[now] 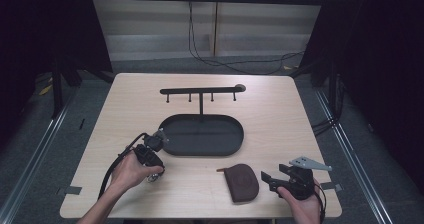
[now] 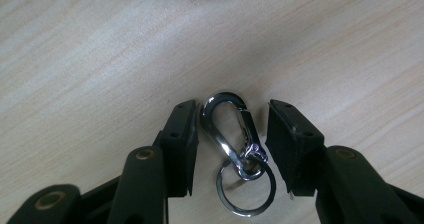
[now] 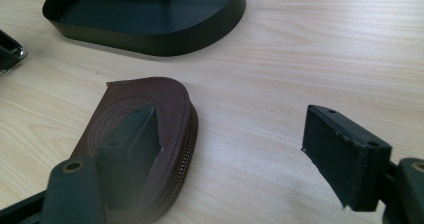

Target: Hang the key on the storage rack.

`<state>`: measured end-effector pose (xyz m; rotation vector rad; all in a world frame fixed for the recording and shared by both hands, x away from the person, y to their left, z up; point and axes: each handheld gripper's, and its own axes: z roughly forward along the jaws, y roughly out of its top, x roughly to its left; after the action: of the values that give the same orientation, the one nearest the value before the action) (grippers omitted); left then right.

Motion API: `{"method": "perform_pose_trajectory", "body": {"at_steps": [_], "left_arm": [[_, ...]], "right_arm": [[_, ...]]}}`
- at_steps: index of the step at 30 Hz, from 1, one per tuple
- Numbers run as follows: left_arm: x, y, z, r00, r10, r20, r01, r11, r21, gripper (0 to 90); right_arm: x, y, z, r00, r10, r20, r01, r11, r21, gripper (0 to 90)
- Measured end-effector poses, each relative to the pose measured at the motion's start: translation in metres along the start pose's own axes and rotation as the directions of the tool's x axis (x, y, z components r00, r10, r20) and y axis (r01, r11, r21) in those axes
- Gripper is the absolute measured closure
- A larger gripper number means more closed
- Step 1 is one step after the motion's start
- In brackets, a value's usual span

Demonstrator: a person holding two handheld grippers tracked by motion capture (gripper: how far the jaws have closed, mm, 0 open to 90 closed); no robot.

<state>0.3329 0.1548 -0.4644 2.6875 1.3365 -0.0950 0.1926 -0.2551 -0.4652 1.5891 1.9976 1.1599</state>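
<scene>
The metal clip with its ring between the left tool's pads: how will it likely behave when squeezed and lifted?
The carabiner clip looks polished, so it may slip between the flat pads. Its key ring hangs on a small link and will probably dangle. The left tool straddles it, pads seemingly not yet pressing.

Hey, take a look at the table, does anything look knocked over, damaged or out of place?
Nothing stands out. The hook rack stands upright behind the black tray, the brown pouch lies flat and zipped, and the carabiner keyring lies flat between the left gripper's open jaws.
</scene>
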Motion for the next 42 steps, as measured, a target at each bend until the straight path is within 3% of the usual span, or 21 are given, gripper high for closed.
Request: {"method": "perform_pose_trajectory", "body": {"at_steps": [2,11,22,35,42], "left_arm": [[-0.003,0.001,0.001,0.9993,0.015,-0.035,-0.015,0.9999,0.0,56.2],[-0.001,0.0,0.0,0.9982,0.022,-0.055,-0.023,0.9997,-0.003,63.9],[0.01,-0.002,-0.002,0.999,0.043,-0.007,-0.043,0.999,0.008,66.8],[0.011,-0.004,-0.007,0.9988,0.045,0.019,-0.045,0.999,0.0,67.9],[0.013,-0.004,-0.018,0.9986,0.047,0.025,-0.047,0.9988,-0.016,68.3]], "right_arm": [[-0.001,0.0,-0.001,1.0,0.002,0.003,-0.002,1.0,-0.011,23.5],[-0.001,0.0,0.0,1.0,0.003,0.001,-0.003,1.0,-0.003,23.4],[-0.001,0.0,0.001,1.0,0.004,0.001,-0.004,1.0,0.001,23.4],[-0.001,0.0,0.001,1.0,0.003,0.001,-0.003,1.0,0.002,23.4],[-0.001,0.0,0.001,1.0,0.003,0.003,-0.003,1.0,0.004,23.4]]}}
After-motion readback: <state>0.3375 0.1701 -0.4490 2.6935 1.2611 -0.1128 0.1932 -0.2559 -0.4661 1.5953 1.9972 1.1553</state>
